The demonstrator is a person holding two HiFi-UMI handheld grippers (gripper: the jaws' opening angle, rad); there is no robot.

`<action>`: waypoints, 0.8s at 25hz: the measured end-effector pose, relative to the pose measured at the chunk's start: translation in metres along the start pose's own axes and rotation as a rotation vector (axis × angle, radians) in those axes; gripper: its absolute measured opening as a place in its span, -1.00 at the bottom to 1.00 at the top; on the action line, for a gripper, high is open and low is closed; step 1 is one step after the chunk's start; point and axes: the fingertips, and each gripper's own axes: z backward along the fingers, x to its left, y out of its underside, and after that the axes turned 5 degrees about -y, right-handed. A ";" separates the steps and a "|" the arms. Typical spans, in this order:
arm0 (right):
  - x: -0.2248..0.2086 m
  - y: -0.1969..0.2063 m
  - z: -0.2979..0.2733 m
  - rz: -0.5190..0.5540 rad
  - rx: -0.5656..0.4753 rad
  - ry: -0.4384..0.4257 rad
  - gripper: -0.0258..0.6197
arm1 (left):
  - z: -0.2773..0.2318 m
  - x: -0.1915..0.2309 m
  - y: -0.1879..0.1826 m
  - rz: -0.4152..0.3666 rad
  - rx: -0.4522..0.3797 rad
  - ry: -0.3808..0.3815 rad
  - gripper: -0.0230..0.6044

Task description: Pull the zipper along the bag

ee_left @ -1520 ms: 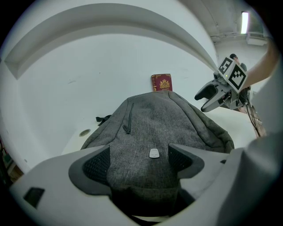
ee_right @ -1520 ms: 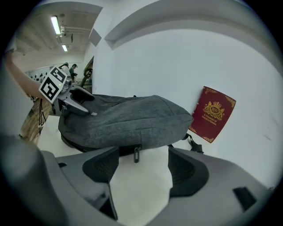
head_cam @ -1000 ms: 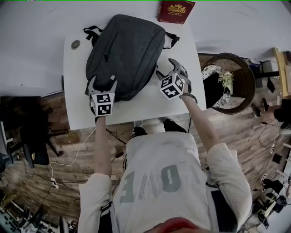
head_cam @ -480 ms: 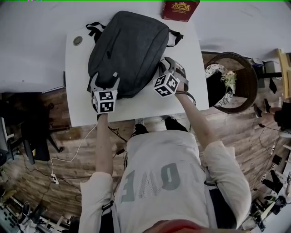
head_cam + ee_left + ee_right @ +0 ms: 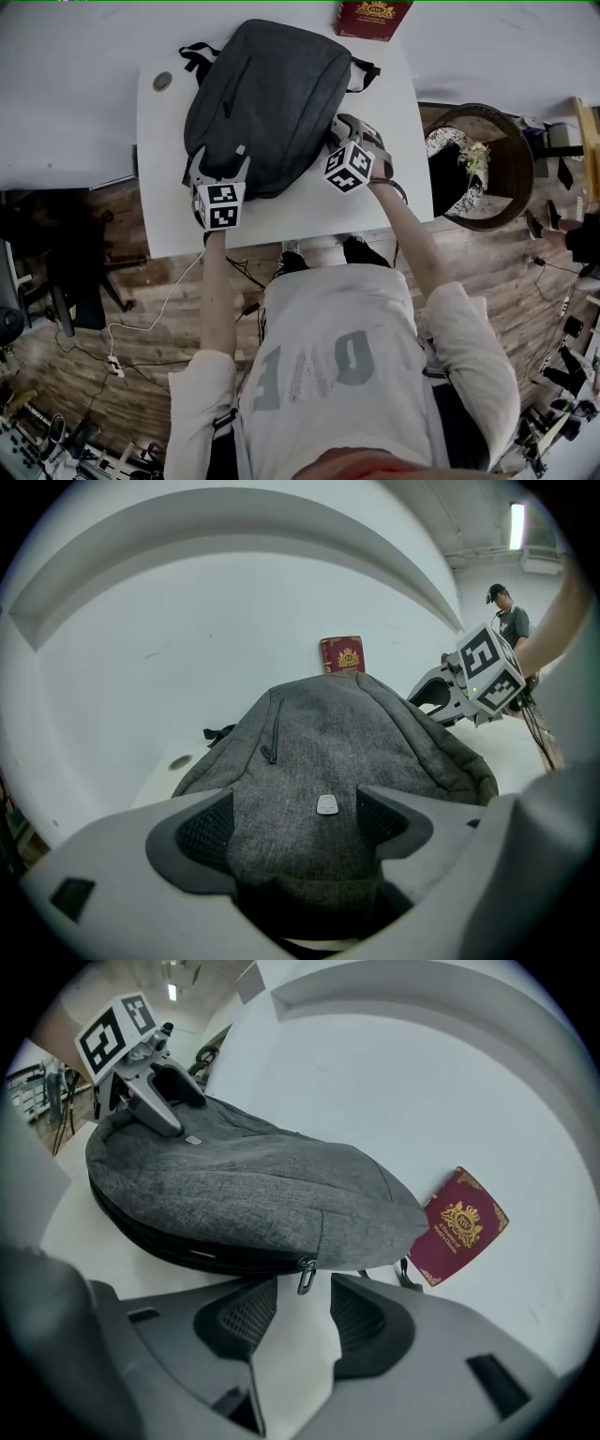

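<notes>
The backpack [image 5: 267,103] lies flat on the white table [image 5: 281,216], a rounded slab of coarse charcoal fabric with a felted, heathered grain, black webbing straps poking out at its far end. A thin pocket zip [image 5: 274,733] runs down its front, and a small pale tab [image 5: 327,804] sits near the end closest to me. My left gripper [image 5: 220,161] has its black mesh-textured pads clamped on that near end, with the fabric bunched up and filling the gap between them. My right gripper [image 5: 349,131] sits at the bag's side seam, where a dark zip track runs along the edge. A small metal zipper pull [image 5: 306,1276] hangs at the mouth of the jaws, which stand partly spread. The pads are not touching it, so nothing is pinched there. Beyond the bag a dark red booklet [image 5: 459,1227] with a gold crest leans against the pale wall. Compared with a second ago, the right jaws have come in from wide and have just been opening a little again, with the pull between the tips but untouched. That gripper has also rolled slightly and crept closer to the seam. The left gripper has kept its hold in the same spot, and the bag has not shifted on the table.
</notes>
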 end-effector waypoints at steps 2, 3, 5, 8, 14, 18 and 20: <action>-0.002 0.000 -0.001 0.019 0.003 -0.017 -0.45 | 0.000 -0.001 0.001 0.001 0.005 0.002 0.32; -0.003 -0.001 -0.002 0.035 0.008 -0.020 -0.57 | 0.000 -0.001 0.001 0.001 0.005 0.002 0.32; -0.004 -0.002 -0.002 0.054 0.015 -0.032 -0.57 | 0.000 0.000 0.001 -0.002 0.007 0.000 0.32; -0.001 -0.002 0.000 0.019 -0.002 -0.102 -0.57 | 0.000 0.000 -0.001 -0.007 -0.001 -0.003 0.32; -0.002 0.000 -0.001 0.038 -0.003 -0.410 -0.57 | 0.000 -0.002 -0.002 -0.010 0.007 -0.001 0.32; -0.002 -0.001 -0.002 0.110 0.057 -0.581 -0.58 | 0.000 -0.002 0.001 -0.017 0.024 -0.008 0.32; 0.001 0.000 -0.001 0.124 0.081 -0.645 -0.62 | 0.000 -0.001 0.001 -0.022 0.033 -0.016 0.32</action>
